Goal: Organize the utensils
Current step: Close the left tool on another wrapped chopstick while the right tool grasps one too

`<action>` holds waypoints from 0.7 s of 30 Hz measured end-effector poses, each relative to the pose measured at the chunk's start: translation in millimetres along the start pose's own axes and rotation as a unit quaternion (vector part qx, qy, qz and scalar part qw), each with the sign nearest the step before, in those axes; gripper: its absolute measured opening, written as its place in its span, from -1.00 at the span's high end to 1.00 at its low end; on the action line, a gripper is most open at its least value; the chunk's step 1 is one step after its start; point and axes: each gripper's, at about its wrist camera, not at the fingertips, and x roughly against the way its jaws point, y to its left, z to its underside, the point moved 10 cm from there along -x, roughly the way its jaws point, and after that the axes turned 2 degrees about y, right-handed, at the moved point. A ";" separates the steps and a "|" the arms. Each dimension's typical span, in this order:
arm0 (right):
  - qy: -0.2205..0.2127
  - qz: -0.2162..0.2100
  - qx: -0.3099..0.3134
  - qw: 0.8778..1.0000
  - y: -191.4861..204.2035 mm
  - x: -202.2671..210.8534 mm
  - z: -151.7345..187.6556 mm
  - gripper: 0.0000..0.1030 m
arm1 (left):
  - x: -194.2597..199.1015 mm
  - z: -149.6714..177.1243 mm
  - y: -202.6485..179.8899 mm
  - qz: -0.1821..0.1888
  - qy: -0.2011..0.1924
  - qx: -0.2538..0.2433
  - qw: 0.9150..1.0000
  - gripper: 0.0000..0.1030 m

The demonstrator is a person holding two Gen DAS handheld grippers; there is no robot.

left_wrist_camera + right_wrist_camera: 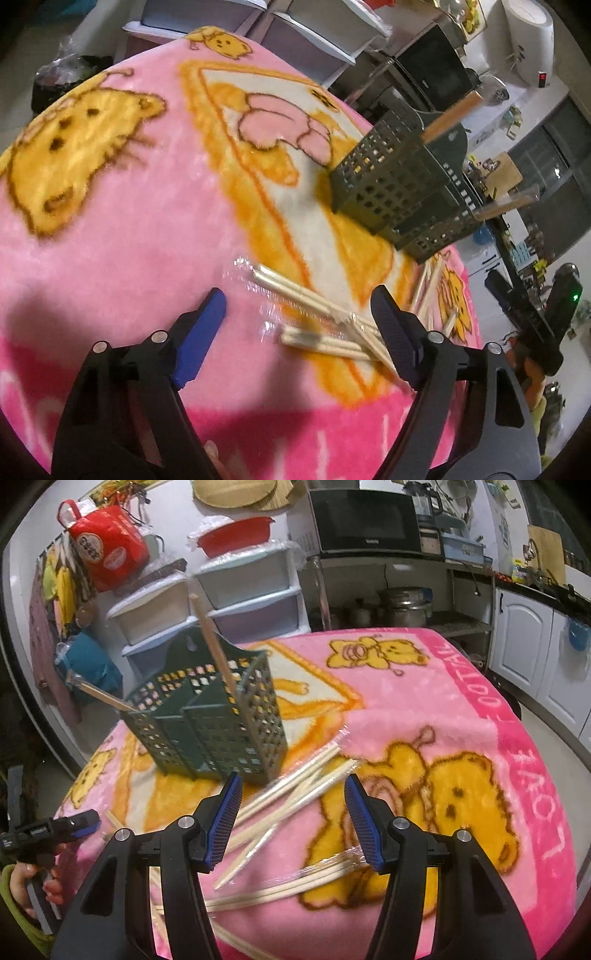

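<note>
A dark green perforated utensil holder (388, 184) (214, 723) stands on the pink bear-print blanket (129, 251) (406, 701). Two wooden chopsticks (214, 642) lean out of its compartments. Pale chopsticks in clear plastic wrap (317, 306) (291, 794) lie loose on the blanket in front of the holder. My left gripper (298, 299) hovers open just above one wrapped bundle, a finger on each side, the pads apart from it. Open too, my right gripper (292, 781) straddles several crossed chopsticks without touching them.
The blanket drops off at the table's right edge (546, 775). Plastic drawers (236, 590) and a microwave (365, 520) stand behind the table. A hand (22, 882) holding the other gripper shows at the right wrist view's lower left. More chopsticks (280, 886) lie near the front.
</note>
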 end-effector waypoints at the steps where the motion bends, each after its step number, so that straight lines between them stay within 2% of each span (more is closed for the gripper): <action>1: 0.004 0.002 -0.001 1.000 -2.7 -3.6 0.2 -0.07 | -0.9 -1.8 0.0 0.000 0.000 0.002 1.000 -0.40; 5: 0.024 0.003 -0.013 1.000 -12.4 -18.9 1.9 -0.06 | -7.0 -10.2 0.8 -0.003 -0.003 0.008 1.000 -0.36; 14: 0.072 0.007 -0.038 0.997 -31.9 -58.1 -1.0 0.06 | -20.1 -30.5 8.5 -0.033 -0.011 0.006 0.999 0.08; 19: 0.097 -0.011 -0.090 0.991 -45.3 -82.5 -0.8 0.15 | -23.5 -35.3 11.0 -0.041 -0.013 0.006 0.999 0.26; 21: 0.102 -0.015 -0.107 0.989 -49.6 -89.0 -0.3 0.16 | -24.4 -37.2 12.9 -0.045 -0.015 0.005 0.999 0.39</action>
